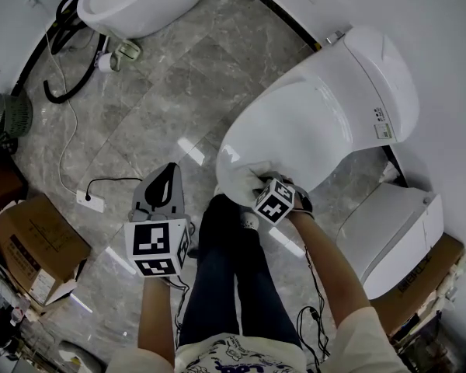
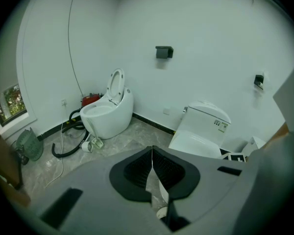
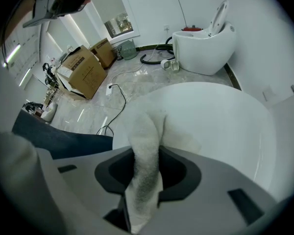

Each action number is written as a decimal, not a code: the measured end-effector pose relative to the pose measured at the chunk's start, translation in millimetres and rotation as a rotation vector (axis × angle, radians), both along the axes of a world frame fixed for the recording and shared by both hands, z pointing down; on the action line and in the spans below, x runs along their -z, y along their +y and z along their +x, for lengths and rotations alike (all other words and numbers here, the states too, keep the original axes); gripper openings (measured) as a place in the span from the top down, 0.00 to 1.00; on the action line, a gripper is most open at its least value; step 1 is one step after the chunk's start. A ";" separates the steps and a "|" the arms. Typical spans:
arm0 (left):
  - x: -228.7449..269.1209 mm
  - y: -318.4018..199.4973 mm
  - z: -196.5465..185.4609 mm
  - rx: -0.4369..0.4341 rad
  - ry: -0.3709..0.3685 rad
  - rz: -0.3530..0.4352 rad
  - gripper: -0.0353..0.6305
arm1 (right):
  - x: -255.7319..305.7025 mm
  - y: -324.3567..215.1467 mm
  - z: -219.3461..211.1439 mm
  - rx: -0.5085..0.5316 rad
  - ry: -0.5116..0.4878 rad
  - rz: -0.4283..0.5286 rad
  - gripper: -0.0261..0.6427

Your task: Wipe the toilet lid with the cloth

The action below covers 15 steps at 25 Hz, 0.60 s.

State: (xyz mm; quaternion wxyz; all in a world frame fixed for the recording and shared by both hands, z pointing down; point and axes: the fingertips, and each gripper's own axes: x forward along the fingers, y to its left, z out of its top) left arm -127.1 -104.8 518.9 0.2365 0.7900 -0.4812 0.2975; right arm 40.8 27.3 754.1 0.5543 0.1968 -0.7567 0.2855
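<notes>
Toilet lid (image 1: pixel 318 123) lies closed on the toilet at the right of the scene, its rounded front edge pointing towards us and its far end meeting the control housing (image 1: pixel 377 76) by the wall. The cloth (image 3: pixel 144 146) is clenched in the right tongs (image 3: pixel 146 153), whose jaws are closed on a bunched fold of it, and its free end lies on the near front part of the lid, close to the rim. The left tongs (image 2: pixel 152 165) are empty with their jaws pressed together, held off to the left over the floor (image 1: pixel 155 92) and well apart from the toilet. We judge the wiping to be under way at the front edge. The lid looks evenly glossy, so we cannot tell which parts are already done. The broad middle and the far end towards the housing seem to be what is left. There is open room ahead, since the whole lid surface is bare. On the right a white boxed unit (image 1: pixel 392 235) stands just beside the toilet and narrows that side, while our own legs (image 1: pixel 233 278) are close to the near rim. On the left the floor is open, with a cable (image 1: pixel 109 181), a cardboard box (image 1: pixel 31 243) and a second toilet (image 1: pixel 136 2) farther off.
</notes>
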 end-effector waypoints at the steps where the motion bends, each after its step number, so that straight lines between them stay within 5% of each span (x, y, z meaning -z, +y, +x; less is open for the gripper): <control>1: -0.1 -1.4 2.8 -0.008 -0.002 0.000 0.93 | 0.5 -3.8 7.3 -0.006 -0.001 0.003 0.80; 9: -4.5 -9.8 16.2 -0.043 -0.014 -0.006 0.93 | 3.8 -39.2 64.8 -0.040 0.025 0.037 0.80; 15: -6.9 -16.9 26.3 -0.065 -0.021 -0.013 0.93 | 7.3 -70.4 114.5 -0.181 0.019 0.056 0.80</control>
